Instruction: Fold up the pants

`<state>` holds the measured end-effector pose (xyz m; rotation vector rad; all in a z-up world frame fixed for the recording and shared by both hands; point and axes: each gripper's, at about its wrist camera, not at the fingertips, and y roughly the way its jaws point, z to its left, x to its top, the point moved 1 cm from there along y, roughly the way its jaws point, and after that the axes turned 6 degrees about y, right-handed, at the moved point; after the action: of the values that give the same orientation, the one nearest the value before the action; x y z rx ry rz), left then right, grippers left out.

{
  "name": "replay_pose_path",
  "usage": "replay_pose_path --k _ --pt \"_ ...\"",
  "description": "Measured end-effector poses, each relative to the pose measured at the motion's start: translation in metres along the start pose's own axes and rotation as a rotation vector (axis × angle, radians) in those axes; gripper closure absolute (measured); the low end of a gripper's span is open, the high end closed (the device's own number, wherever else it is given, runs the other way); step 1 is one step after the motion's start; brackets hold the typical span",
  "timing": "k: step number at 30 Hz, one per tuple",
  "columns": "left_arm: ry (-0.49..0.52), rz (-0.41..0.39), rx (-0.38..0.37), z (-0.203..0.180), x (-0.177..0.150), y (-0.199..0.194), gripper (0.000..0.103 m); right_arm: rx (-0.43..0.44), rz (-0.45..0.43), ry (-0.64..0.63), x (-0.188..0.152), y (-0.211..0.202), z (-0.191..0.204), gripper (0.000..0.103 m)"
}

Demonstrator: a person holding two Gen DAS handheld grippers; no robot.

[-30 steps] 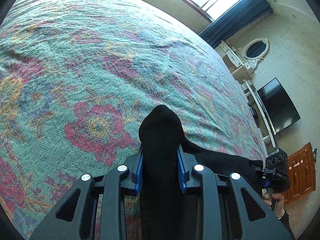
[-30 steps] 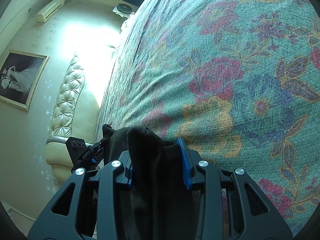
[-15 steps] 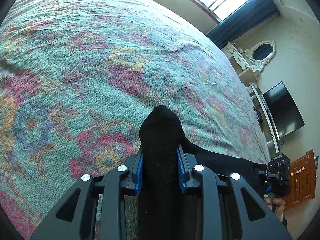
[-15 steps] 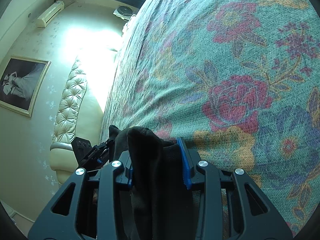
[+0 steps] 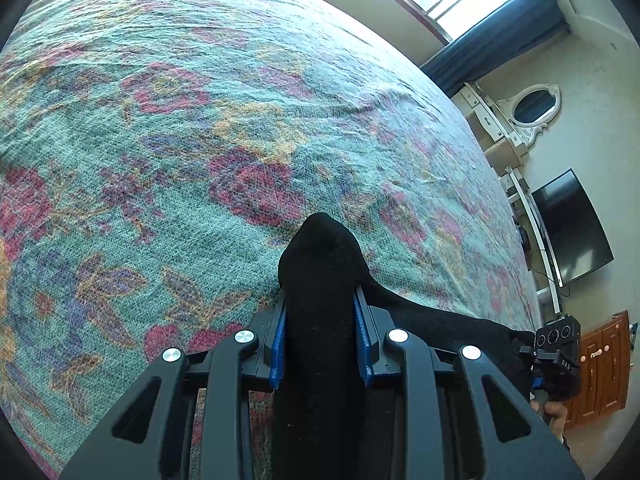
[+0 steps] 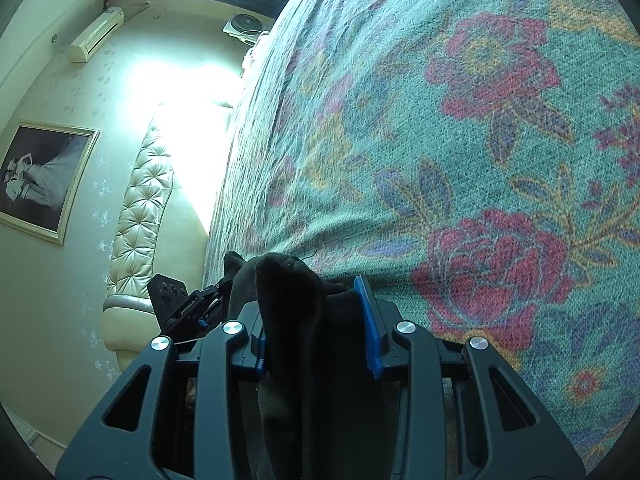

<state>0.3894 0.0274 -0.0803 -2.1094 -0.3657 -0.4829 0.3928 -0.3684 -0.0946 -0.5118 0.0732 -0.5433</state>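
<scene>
Black skeletal frames with triangular cut-outs, round silver screw heads and ribbed blue finger pads (image 5: 279, 344) are seen on the left gripper (image 5: 320, 340) and the right gripper (image 6: 316, 328) alike.

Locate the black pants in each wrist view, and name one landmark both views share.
Left wrist view: the black pants sit bottom centre, pinched in the left gripper, trailing right toward the right gripper.
Right wrist view: the pants sit bottom centre-left, pinched in the right gripper.
Shared landmark: the floral bedspread fills most of both.
</scene>
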Motion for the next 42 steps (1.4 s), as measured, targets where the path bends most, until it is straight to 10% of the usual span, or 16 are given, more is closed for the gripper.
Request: replay_pose_path --k 13,22,42 --pt "-0.005 0.030 -0.025 0.009 0.012 0.016 0.071 0.025 -0.009 0.025 0.005 0.003 -0.015 0.068" --pt "-0.042 0.006 -0.166 0.023 0.004 -0.018 0.044 0.044 -0.028 0.033 -0.011 -0.021 -0.011 0.028" --pt "-0.156 0.065 -0.343 0.011 -0.137 -0.075 0.034 0.059 0.015 0.016 -0.130 -0.056 -0.029 0.021"
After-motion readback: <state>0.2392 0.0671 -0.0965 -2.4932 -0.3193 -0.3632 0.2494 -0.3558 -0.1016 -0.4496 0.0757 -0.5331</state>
